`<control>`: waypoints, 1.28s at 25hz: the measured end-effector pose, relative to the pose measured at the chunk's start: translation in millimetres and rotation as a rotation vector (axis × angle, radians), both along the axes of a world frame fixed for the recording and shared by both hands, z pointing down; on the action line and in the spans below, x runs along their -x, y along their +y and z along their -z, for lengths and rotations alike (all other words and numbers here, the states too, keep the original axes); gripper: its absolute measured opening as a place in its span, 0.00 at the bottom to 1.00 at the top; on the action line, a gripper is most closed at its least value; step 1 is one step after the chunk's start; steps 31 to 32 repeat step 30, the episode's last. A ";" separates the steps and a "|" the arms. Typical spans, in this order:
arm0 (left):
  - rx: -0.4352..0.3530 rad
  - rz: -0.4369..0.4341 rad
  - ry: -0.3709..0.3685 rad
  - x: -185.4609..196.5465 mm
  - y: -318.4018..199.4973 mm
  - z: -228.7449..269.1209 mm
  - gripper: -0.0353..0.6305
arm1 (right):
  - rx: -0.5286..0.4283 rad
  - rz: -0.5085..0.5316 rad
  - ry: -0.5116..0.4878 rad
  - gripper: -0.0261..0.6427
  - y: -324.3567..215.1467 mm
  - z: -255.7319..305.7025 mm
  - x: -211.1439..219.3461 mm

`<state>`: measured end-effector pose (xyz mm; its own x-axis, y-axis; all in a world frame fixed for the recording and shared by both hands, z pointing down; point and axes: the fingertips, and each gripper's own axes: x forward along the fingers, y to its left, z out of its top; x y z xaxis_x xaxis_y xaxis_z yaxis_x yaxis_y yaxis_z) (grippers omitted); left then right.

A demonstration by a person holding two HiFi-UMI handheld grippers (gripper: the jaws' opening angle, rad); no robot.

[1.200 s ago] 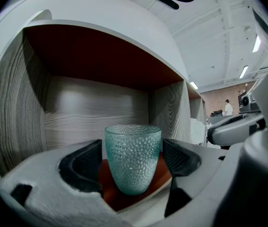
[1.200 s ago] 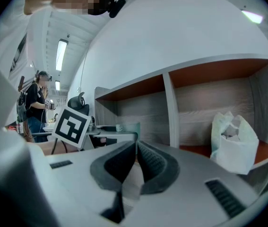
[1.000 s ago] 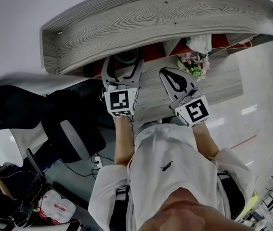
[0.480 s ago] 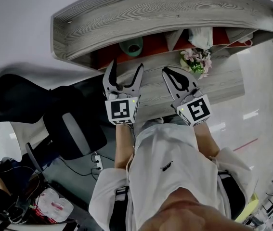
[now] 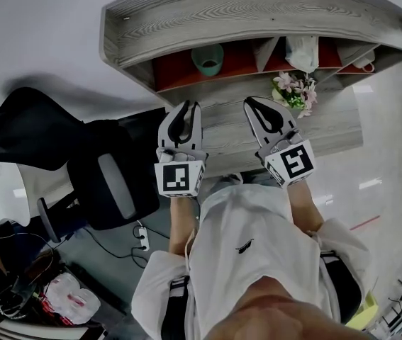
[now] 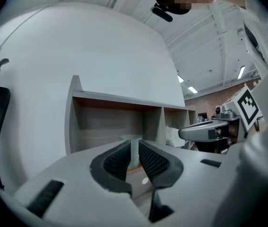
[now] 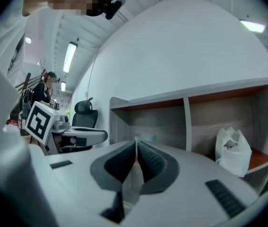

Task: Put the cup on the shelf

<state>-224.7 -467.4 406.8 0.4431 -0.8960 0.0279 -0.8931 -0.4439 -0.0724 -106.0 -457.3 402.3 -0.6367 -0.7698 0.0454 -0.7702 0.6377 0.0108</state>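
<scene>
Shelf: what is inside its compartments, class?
A green cup stands in the left compartment, a white plastic bag in the next. From above, the top board covers their backs; the far-right contents are unclear.

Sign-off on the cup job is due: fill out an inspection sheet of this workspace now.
Surface: grey wood desk under a shelf with red-lined compartments.
Job's things: green cup stands upright in the left compartment, clear of both grippers.
Clutter: white bag in the next compartment; flowers on the desk.
Grippers: left gripper closing, nothing between its jaws; right gripper shut, empty.
Cables: black cable running to a power strip on the floor.
Surroundings: black office chair at the left.
</scene>
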 end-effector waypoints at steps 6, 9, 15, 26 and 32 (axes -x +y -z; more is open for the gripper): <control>0.009 -0.017 0.023 3.7 27.2 1.0 0.13 | -0.021 0.015 0.008 0.09 12.4 4.1 6.0; 0.016 -0.028 0.026 3.0 35.2 -1.3 0.12 | -0.013 0.022 0.009 0.09 18.1 1.1 10.2; 0.005 -0.039 0.024 2.3 37.5 1.3 0.12 | -0.011 0.020 0.011 0.09 21.7 0.3 12.0; 0.007 -0.042 0.029 1.2 35.4 -0.6 0.12 | -0.011 0.019 0.013 0.09 20.6 0.6 11.3; 0.011 -0.046 0.028 0.0 35.0 -2.4 0.12 | -0.012 0.020 0.014 0.09 20.6 1.0 10.7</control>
